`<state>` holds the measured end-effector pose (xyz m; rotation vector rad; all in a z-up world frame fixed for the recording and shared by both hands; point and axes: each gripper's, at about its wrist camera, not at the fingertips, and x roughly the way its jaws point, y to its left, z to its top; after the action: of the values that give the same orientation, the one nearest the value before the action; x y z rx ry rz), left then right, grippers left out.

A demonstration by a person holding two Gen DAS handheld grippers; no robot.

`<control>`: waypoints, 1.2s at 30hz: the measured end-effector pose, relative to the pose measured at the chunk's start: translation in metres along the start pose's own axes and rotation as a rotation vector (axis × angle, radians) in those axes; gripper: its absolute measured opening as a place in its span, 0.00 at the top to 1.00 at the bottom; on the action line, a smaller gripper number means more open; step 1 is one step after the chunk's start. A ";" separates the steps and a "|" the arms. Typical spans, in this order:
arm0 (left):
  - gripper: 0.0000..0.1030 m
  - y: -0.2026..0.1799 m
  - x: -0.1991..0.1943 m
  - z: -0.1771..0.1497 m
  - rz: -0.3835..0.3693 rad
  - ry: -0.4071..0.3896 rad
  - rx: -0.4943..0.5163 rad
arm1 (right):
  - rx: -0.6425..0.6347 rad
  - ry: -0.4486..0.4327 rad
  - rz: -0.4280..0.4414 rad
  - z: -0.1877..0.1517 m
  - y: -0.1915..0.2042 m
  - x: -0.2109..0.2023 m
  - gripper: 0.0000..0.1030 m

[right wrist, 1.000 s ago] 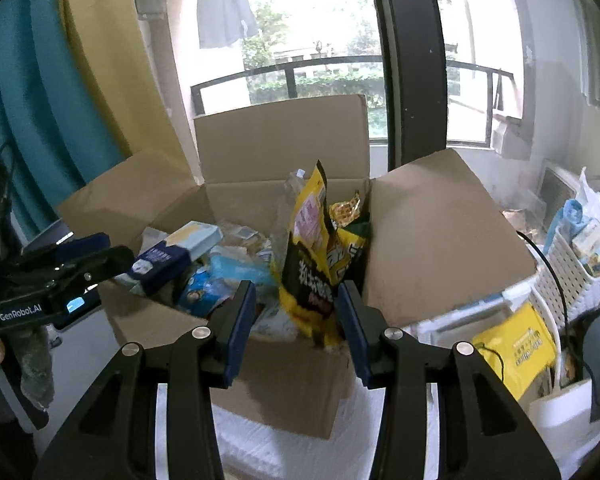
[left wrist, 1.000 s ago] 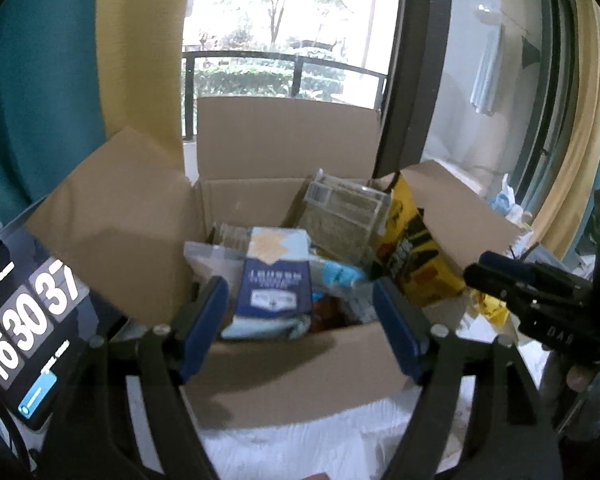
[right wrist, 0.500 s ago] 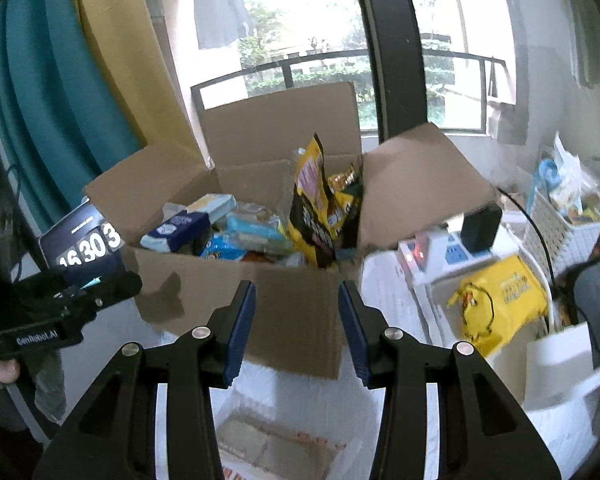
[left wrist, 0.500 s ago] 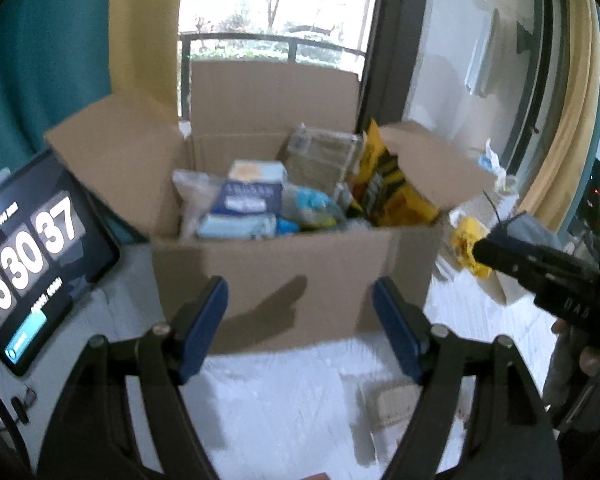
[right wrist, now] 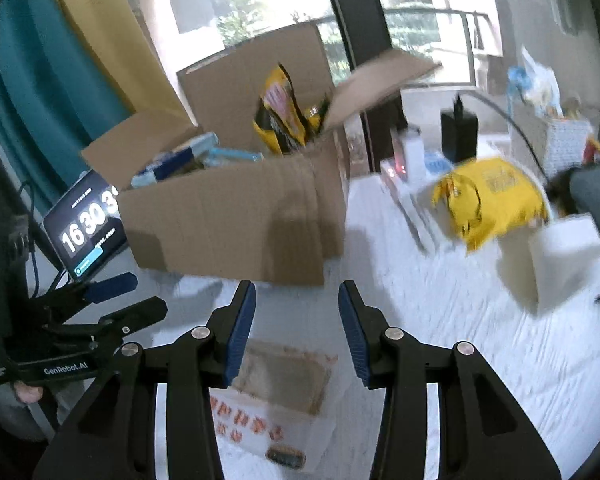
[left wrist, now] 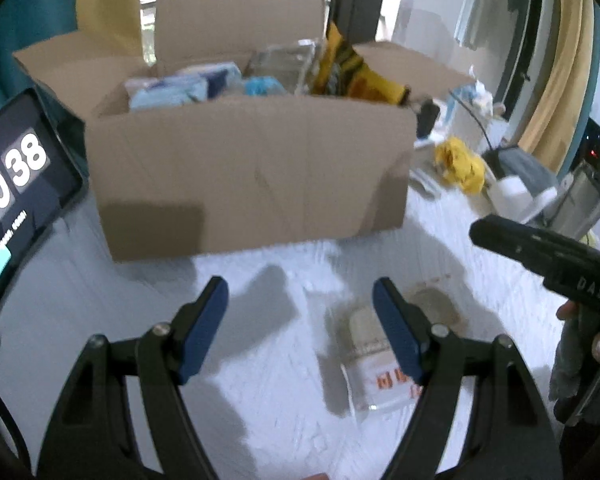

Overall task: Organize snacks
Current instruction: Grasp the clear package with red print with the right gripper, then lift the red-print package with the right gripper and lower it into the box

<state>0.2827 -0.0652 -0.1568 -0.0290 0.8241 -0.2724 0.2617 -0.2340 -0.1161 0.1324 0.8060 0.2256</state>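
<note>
One snack packet [right wrist: 276,396] lies flat just below our right gripper [right wrist: 297,332], long axis slanting leftward; jaws spread, empty. Our left gripper [left wrist: 300,328], also spread and empty, sits beside it, less centred.

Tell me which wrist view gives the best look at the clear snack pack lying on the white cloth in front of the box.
The right wrist view: the snack pack lies mostly uncovered between the fingers of the right gripper, red print showing. In the left wrist view it is blurrier and partly covered by a finger of the left gripper.
</note>
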 end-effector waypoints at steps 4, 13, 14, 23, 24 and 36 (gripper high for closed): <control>0.26 -0.008 0.013 -0.016 0.020 0.045 0.026 | 0.020 0.067 0.011 -0.019 -0.006 0.013 0.46; 0.26 0.001 0.030 -0.036 0.047 0.101 -0.003 | 0.081 0.165 0.035 -0.043 -0.020 0.036 0.40; 0.26 0.003 0.031 -0.036 0.045 0.102 -0.005 | 0.084 0.172 0.037 -0.044 -0.020 0.038 0.40; 0.26 0.008 0.036 -0.043 0.029 0.091 -0.026 | 0.094 0.193 0.067 -0.045 -0.007 0.048 0.32; 0.26 0.008 0.036 -0.043 0.026 0.089 -0.025 | 0.086 0.196 0.063 -0.045 -0.004 0.049 0.31; 0.26 0.018 0.026 -0.037 -0.010 0.083 -0.055 | -0.061 0.031 -0.052 -0.024 0.026 0.021 0.79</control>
<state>0.2774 -0.0511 -0.2031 -0.0738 0.9144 -0.2620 0.2544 -0.2030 -0.1419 0.0505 0.8311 0.2029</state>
